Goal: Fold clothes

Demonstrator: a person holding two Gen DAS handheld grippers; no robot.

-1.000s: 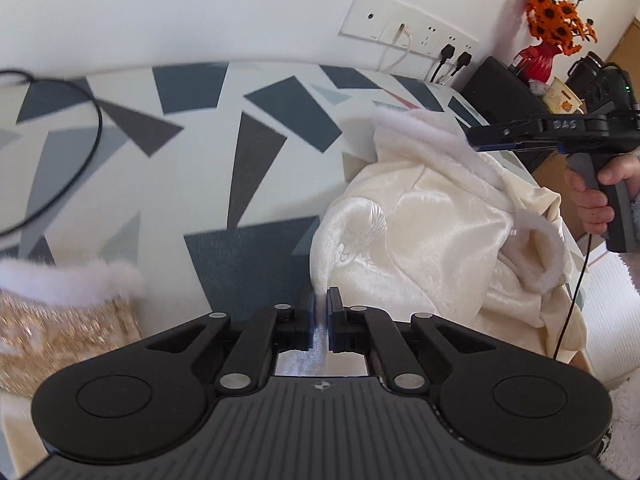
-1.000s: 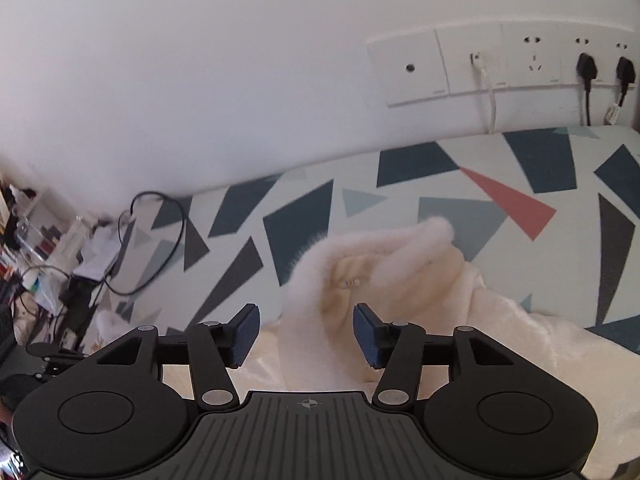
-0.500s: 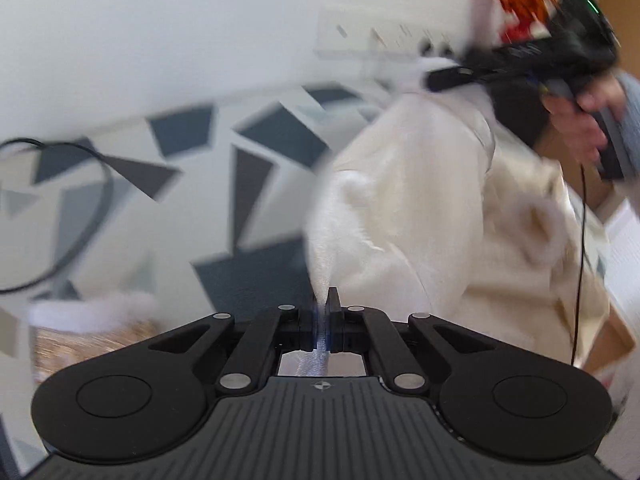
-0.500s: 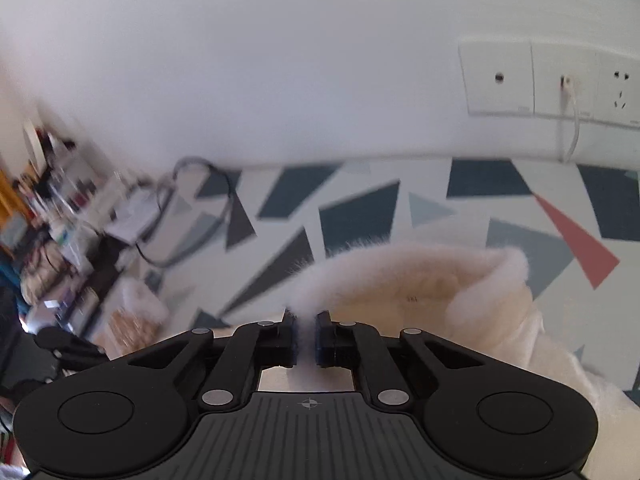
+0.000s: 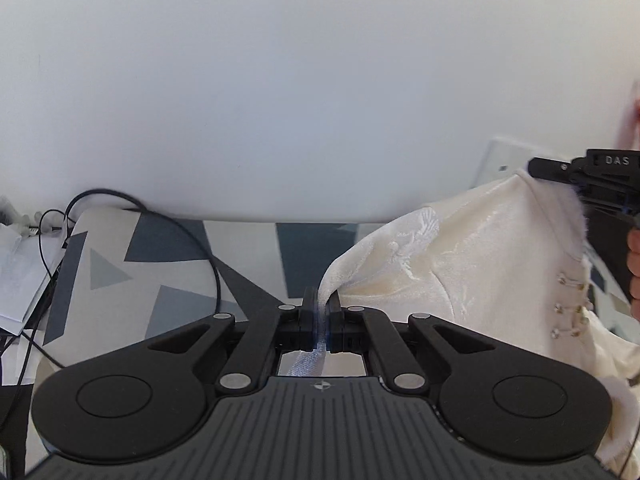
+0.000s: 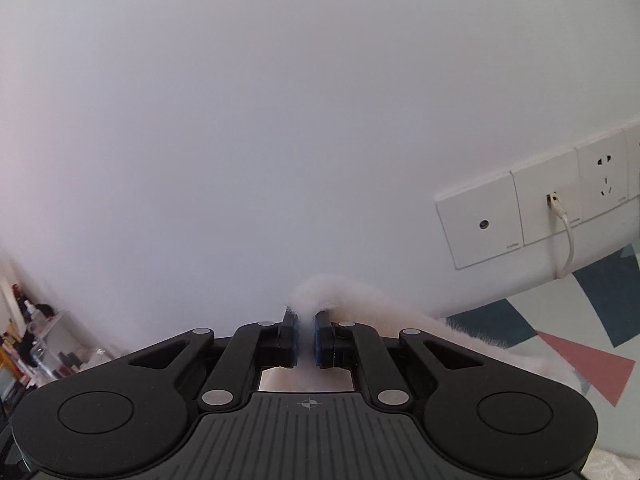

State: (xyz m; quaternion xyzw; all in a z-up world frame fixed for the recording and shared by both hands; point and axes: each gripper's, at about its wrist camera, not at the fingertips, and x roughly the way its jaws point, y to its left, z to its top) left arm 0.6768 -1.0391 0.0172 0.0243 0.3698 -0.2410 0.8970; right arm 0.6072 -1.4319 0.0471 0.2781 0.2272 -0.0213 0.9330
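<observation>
Cream velvet garment, fur-trimmed, pearl-like fastenings down one edge: hangs stretched in the air between both grippers, above the geometric-print tabletop; no fold visible, lower part out of view. Folding appears to lie ahead; it fits a shake-out before laying flat or a carry between folds. Left gripper: clenched on a velvet corner. Right gripper: clamped on white fur trim, held higher. Black cable loops across the tabletop; wall sockets behind.

Two wrist views, wallward, sharing the cream garment.
</observation>
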